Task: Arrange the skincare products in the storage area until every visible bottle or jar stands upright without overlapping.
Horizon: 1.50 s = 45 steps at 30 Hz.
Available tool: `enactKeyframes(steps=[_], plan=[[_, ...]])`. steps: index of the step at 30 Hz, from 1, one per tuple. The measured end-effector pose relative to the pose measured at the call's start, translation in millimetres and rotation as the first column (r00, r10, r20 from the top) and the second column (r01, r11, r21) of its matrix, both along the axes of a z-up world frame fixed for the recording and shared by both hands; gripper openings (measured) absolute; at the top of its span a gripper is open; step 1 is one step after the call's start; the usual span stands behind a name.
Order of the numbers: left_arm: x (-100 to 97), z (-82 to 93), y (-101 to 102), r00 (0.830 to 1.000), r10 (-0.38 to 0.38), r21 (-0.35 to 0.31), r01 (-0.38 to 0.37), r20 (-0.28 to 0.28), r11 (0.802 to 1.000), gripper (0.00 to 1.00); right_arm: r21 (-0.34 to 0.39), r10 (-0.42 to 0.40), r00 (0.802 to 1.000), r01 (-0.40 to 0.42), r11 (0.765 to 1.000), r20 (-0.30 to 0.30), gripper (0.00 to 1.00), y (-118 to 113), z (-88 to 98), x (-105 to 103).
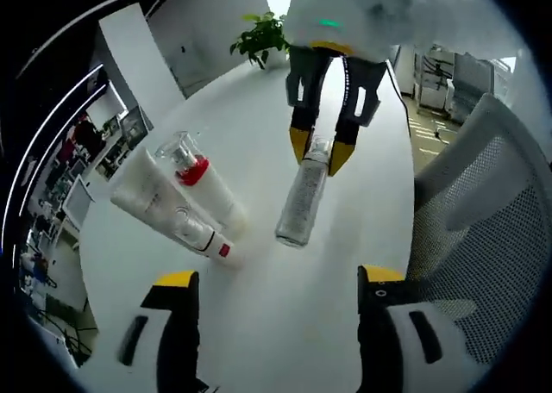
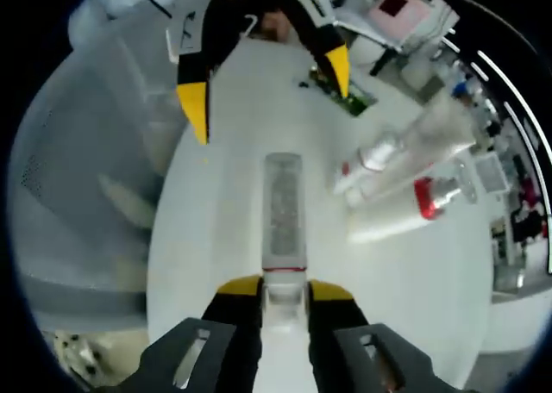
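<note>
Grip sits at the cap end: the right gripper [image 2: 284, 294] has its jaws clamped on the neck of the clear bottle [image 2: 284, 210], which lies flat on the white table [image 2: 216, 221], probably so the bottle can be tipped upright. The left gripper [image 1: 274, 288] hovers spread and empty. Three more products lie toppled and overlapping: a white tube [image 1: 153, 196], a red-collared pump bottle [image 1: 207, 184] and a small spray bottle [image 1: 203, 235]. Beyond stand a mesh chair [image 1: 470, 212], a potted plant [image 1: 260, 38] and office desks.

White table [image 1: 259, 324], bottles [image 1: 203, 199] lying flat
</note>
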<state>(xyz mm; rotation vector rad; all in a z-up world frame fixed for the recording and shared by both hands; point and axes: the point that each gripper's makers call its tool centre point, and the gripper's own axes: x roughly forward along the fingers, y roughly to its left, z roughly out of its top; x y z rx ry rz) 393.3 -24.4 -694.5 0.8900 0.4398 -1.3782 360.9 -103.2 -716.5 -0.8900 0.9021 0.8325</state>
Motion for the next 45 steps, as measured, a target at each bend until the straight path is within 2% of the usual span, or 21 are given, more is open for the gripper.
enactKeyframes(steps=[2,4,7,12,16,20,27,30,35,38,45], plan=[[-2.1,-3.9,-6,0.999,-0.031,0.016,0.03,0.031,0.999,0.67,-0.006,0.012,1.0,-0.012,1.0,0.007,0.12,4,1.1,1],[-1.8,-6.5,-12,0.998,-0.03,0.012,0.029,0.052,0.999,0.63,-0.012,0.02,1.0,-0.02,1.0,0.011,0.12,8,2.0,2],[-1.6,-8.5,-16,0.994,-0.054,0.027,0.051,0.091,0.998,0.61,-0.016,0.029,0.999,-0.028,0.999,0.015,0.12,12,3.9,3],[-2.2,-10.2,-20,0.993,-0.06,0.028,0.057,0.101,0.998,0.57,-0.024,0.041,0.999,-0.041,0.999,0.022,0.12,16,6.3,4],[-5.8,-9.4,-27,0.986,-0.091,0.02,0.089,0.14,0.996,0.52,-0.055,0.068,0.997,-0.067,0.996,0.023,0.12,18,4.7,7],[-10.7,-9.8,-30,0.986,-0.101,0.008,0.1,0.131,0.995,0.47,-0.048,0.091,0.995,-0.089,0.995,0.039,0.12,25,9.5,10],[-9.6,0.0,-36,0.984,-0.095,-0.044,0.103,0.152,0.994,0.32,-0.11,0.153,0.983,-0.142,0.984,0.101,0.12,26,15.2,16],[-8.8,0.3,-36,0.983,-0.094,-0.044,0.102,0.155,0.994,0.31,-0.153,0.183,0.977,-0.165,0.974,0.113,0.12,26,16.8,16],[-10.2,-2.6,-35,0.983,-0.103,-0.036,0.11,0.154,0.993,0.24,-0.16,0.186,0.975,-0.165,0.973,0.121,0.12,26,18.2,16],[-11.7,-7.9,-36,0.983,-0.115,-0.024,0.119,0.141,0.993,0.23,-0.164,0.191,0.975,-0.172,0.971,0.113,0.12,26,15.8,13],[-16.7,-9.4,-39,0.985,-0.131,-0.06,0.139,0.116,0.989,0.22,-0.142,0.191,0.974,-0.174,0.974,0.121,0.13,22,11.0,9]])
